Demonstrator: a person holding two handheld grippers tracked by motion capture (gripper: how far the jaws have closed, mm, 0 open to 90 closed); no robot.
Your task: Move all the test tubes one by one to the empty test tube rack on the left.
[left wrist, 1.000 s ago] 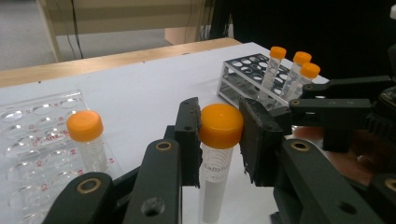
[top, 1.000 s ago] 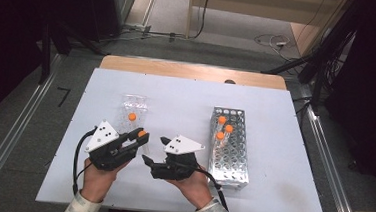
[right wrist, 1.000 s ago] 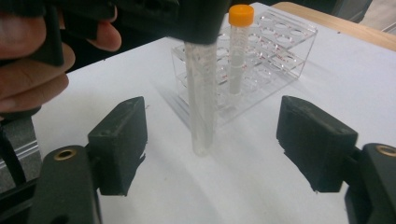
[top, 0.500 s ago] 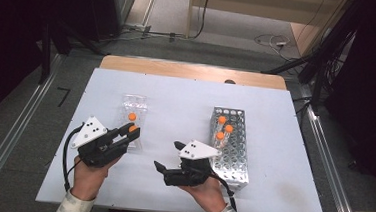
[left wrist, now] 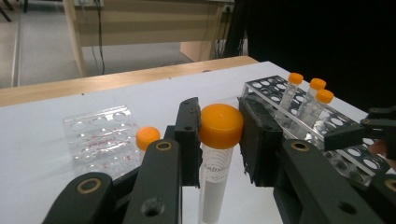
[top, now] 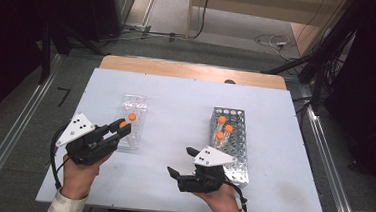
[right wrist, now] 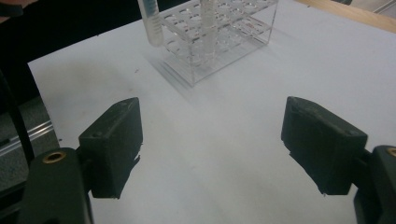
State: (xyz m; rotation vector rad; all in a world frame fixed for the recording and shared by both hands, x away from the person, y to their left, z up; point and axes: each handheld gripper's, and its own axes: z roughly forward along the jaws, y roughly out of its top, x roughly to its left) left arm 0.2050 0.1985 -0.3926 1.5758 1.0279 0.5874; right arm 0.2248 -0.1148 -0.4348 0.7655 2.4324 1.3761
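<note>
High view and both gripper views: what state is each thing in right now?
Left tongs: shut on the held tube.
Held tube: orange cap on, upright, lifted beside the clear rack.
Right tongs: open, nothing between them, jaws just eased slightly closer.
Clear rack: on the table, one capped tube standing in it.
Metal rack: on the table, three capped tubes upright at its far end.

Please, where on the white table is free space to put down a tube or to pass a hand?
The white table is bare between the clear rack and the metal rack, along the far edge beyond both, and right of the metal rack. It is crowded at the near edge, where the left gripper holds a tube by the clear rack and the right gripper is beside the metal rack.
</note>
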